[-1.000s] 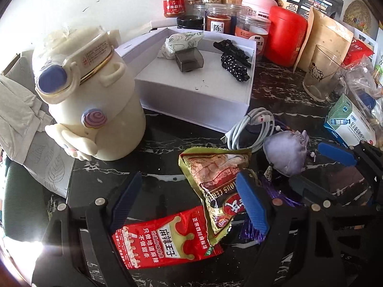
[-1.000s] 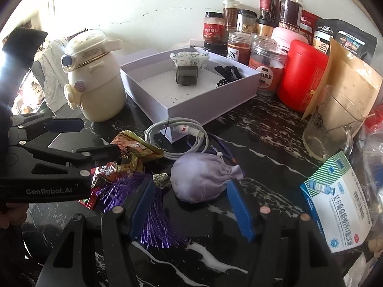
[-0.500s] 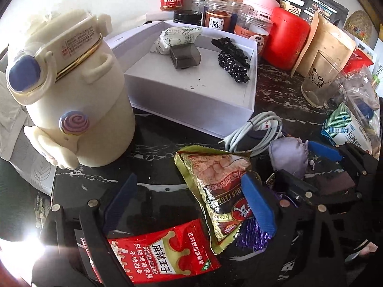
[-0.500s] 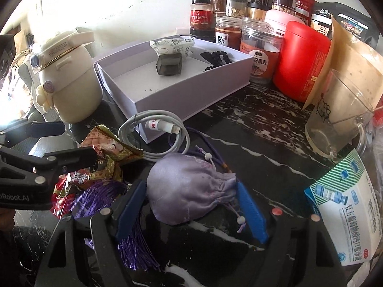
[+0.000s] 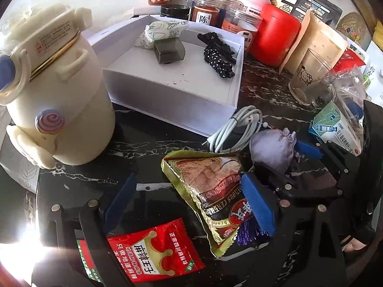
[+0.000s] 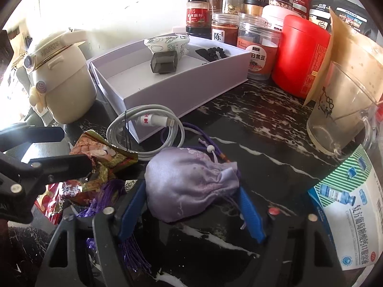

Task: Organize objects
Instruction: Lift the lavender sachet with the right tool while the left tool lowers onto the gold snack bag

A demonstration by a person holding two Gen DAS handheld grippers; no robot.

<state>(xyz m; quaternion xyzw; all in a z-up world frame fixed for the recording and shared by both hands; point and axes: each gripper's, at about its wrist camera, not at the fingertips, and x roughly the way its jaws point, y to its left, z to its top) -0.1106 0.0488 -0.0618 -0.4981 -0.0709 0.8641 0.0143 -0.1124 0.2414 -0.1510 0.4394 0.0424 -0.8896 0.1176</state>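
- The lilac pouch (image 6: 191, 184) lay on the worktop (image 6: 263, 129) between the right gripper (image 6: 191, 211)'s jaws, which were closing, pads not yet pressing.
- They had come down around it, so a grab looked imminent.
- The left gripper (image 5: 189, 205)'s jaws stood wide over the snack packet (image 5: 213, 191), holding nothing.
- Beyond them, the white box (image 6: 182, 88) had bare floor; cable (image 6: 146, 129) crowded the way.

A cream cartoon-shaped jug (image 5: 55, 95) stood on the black marble tabletop (image 6: 263, 129) left of the box. Spice jars (image 6: 221, 32), a red canister (image 6: 301, 55) and a kraft pouch (image 5: 313, 40) lined the white wall (image 6: 107, 7)
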